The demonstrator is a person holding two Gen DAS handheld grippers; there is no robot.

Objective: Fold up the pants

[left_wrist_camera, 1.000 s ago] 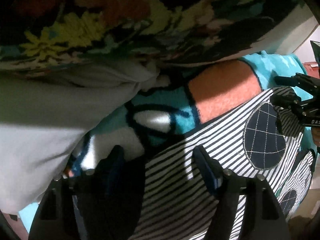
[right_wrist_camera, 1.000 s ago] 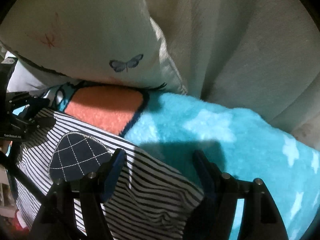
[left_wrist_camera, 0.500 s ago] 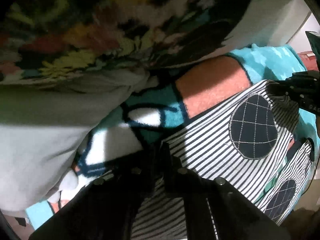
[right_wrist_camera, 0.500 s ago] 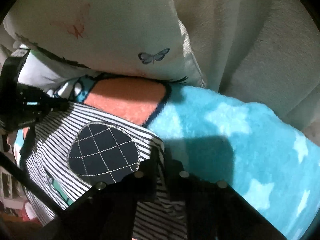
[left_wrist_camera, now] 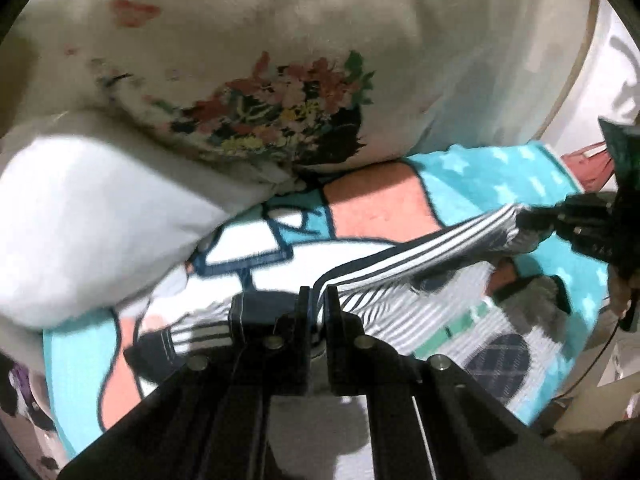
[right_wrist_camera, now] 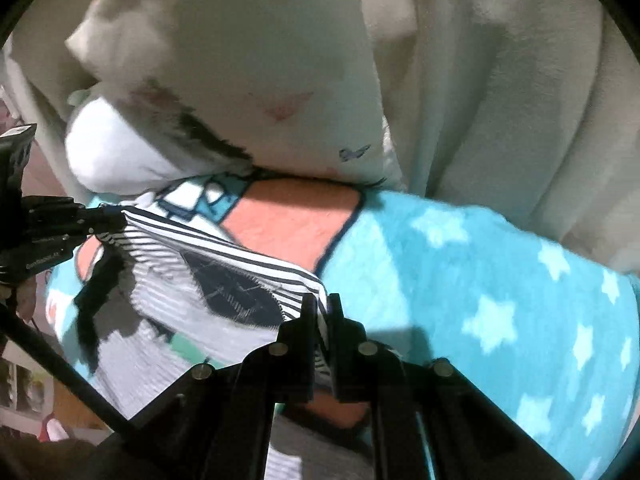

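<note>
The black-and-white striped pants with dark round patches hang stretched between both grippers above a turquoise blanket. My left gripper is shut on one corner of the raised striped edge. My right gripper is shut on the other corner of the pants, just beside a dark patch. Each gripper also shows in the other's view, the right gripper at the right and the left gripper at the left. The rest of the pants droops onto the blanket.
A floral pillow and a white pillow lie behind the blanket. In the right wrist view a butterfly-print pillow and cream fabric rise at the back. The starred blanket spreads to the right.
Both grippers went from open over the flat pants to shut on its upper edge. They then rose and pulled back, lifting that edge off the blanket.
</note>
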